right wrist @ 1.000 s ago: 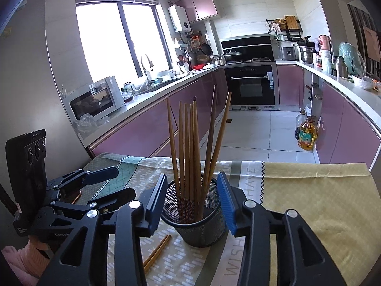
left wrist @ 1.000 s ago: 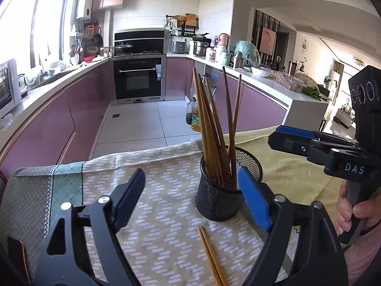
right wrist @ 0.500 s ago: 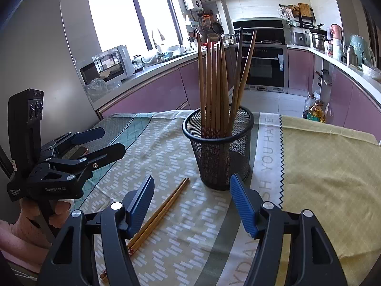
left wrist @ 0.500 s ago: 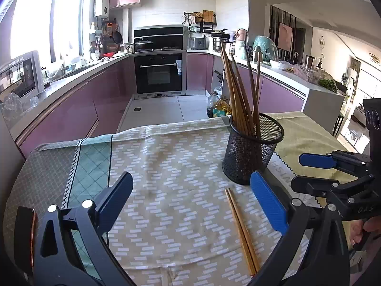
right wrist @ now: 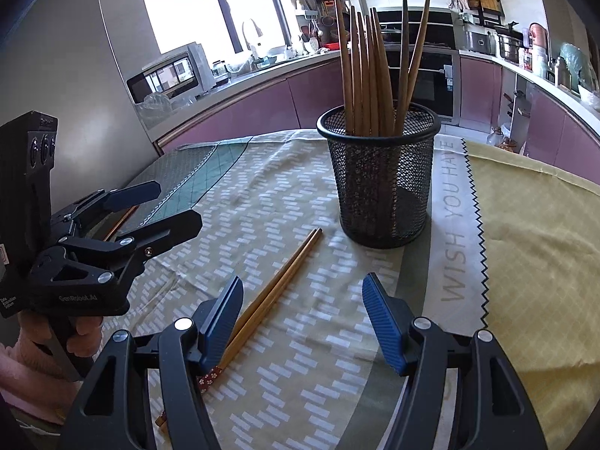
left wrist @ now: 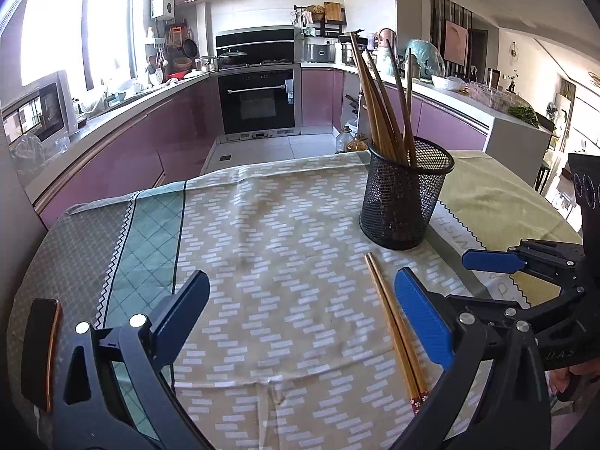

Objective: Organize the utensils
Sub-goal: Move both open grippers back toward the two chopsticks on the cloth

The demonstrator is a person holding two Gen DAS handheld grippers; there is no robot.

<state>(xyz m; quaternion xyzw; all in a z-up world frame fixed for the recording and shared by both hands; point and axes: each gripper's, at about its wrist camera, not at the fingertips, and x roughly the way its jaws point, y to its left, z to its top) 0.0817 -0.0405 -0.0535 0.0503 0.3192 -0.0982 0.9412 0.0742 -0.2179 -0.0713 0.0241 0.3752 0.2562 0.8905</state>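
Purple-cabinet kitchen in the background with a black built-in oven (left wrist: 258, 99), and I'm working over a table covered in a patchwork tablecloth, green check on the left, beige dash pattern in the middle, yellow on the right (left wrist: 262, 262).

Going left to right: at the far left edge of the cloth there's a dark flat thing with an orange rim (left wrist: 39, 352), can't tell what it is. My left gripper (left wrist: 300, 318) hangs over the beige part with its blue-padded jaws wide apart, holding nothing. Just beside its right jaw lies the loose pair of brown wooden chopsticks with red patterned ends (left wrist: 393, 330), flat on the cloth and side by side. Past their tips stands the black wire-mesh cylinder holder (left wrist: 407, 195), already stuffed with upright wooden chopsticks (left wrist: 382, 105). My right gripper (right wrist: 302, 318) is also gaping and empty, with its left jaw right over the pair's patterned end.

What worries me:
- Thin sticks flat on soft cloth, so I might pinch fabric or grab only one.
- Grabbed near the end, they could droop or scissor apart.
- The holder looks light and crowded, so a clumsy insert could knock it over.
- Both grippers are close together and could bump.
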